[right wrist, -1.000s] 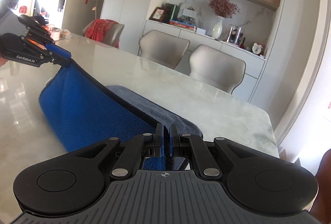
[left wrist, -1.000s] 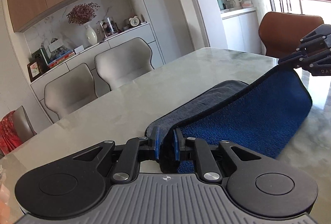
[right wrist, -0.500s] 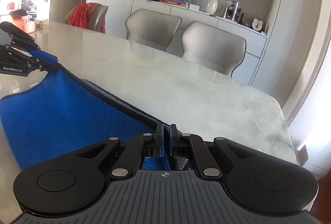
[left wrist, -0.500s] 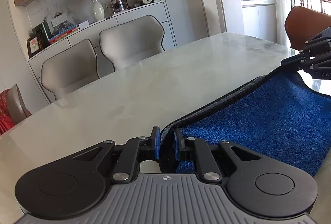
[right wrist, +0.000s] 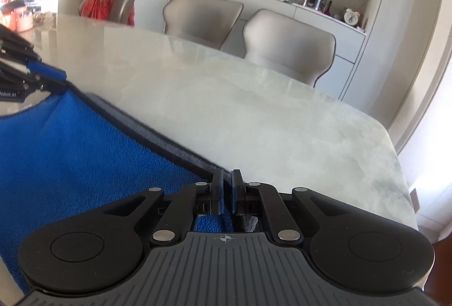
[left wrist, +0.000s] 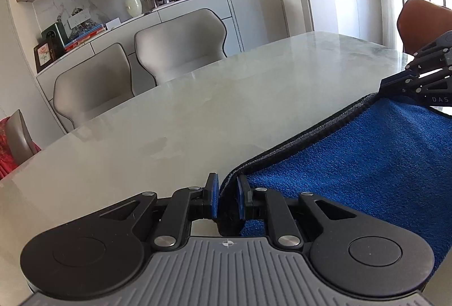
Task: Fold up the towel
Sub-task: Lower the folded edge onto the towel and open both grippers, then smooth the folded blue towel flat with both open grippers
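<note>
A blue towel (left wrist: 367, 164) with a grey underside and dark edge lies low over the marble table (left wrist: 197, 114). My left gripper (left wrist: 227, 197) is shut on its near left corner. My right gripper (right wrist: 227, 194) is shut on the other corner; the towel (right wrist: 79, 153) stretches to the left between them. The right gripper shows at the right edge of the left wrist view (left wrist: 423, 83), and the left gripper at the left edge of the right wrist view (right wrist: 25, 80). The doubled towel edge runs straight between both grippers, close to the tabletop.
Two beige chairs (left wrist: 135, 60) stand at the table's far side, before a white sideboard with a vase (left wrist: 132, 2). A brown chair (left wrist: 423, 21) is at the right end. A chair with red cloth (right wrist: 113, 4) stands far left. Table edge (right wrist: 395, 153) lies right.
Both grippers have carried the towel's held edge forward and down over the rest of the towel. The grey lower layer seen earlier is now covered, and the towel lies flatter.
</note>
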`<action>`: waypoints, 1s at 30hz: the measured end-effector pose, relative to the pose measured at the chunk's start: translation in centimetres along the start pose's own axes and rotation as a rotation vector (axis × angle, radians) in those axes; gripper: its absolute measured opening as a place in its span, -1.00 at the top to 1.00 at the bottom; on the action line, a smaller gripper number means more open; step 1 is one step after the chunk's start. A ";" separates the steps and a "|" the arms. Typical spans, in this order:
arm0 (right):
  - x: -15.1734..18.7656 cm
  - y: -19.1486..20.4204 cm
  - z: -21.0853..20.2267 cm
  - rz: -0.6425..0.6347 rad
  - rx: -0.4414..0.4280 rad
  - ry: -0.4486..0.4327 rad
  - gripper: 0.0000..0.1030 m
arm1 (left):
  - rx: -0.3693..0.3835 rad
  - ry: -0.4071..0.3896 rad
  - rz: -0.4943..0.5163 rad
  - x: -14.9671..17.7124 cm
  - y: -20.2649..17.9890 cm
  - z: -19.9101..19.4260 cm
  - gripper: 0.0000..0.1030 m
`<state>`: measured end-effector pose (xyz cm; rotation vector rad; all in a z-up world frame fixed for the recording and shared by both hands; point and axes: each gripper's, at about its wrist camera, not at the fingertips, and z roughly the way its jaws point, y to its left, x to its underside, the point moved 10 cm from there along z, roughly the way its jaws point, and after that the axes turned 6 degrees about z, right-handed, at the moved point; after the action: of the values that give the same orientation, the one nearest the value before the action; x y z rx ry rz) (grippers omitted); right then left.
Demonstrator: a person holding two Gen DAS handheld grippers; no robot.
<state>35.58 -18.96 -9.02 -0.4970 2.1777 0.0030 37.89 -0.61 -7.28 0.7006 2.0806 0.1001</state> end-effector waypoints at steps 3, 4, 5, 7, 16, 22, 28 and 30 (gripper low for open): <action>0.0 -0.2 0.3 0.005 0.006 -0.001 0.89 | -0.009 0.002 -0.002 -0.3 0.2 0.4 0.75; -0.1 -0.3 0.4 0.007 0.008 -0.001 0.89 | -0.011 0.004 -0.001 -0.3 0.2 0.4 0.75; -0.1 -0.3 0.5 0.009 0.010 -0.002 0.89 | -0.015 0.009 0.000 -0.4 0.3 0.7 0.75; -0.1 -0.5 0.6 0.013 0.014 -0.002 0.89 | -0.021 0.017 0.010 -0.3 0.2 1.0 0.75; -0.2 -1.1 1.5 0.029 0.032 -0.005 0.88 | -0.029 0.032 0.014 0.0 0.0 2.1 0.74; -0.3 -1.5 1.6 0.031 0.044 -0.003 0.79 | -0.041 0.037 0.035 0.4 -0.3 2.7 0.68; -1.0 -2.5 -1.3 0.053 0.085 -0.063 0.34 | -0.057 0.011 0.033 0.0 0.3 1.7 0.27; -0.8 -2.6 -3.0 0.087 0.067 -0.077 0.33 | -0.060 -0.024 0.004 -0.5 0.9 0.2 0.13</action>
<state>34.64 -21.58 -6.09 -0.3589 2.1147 -0.0031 38.70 -0.14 -6.73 0.6664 2.0448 0.1550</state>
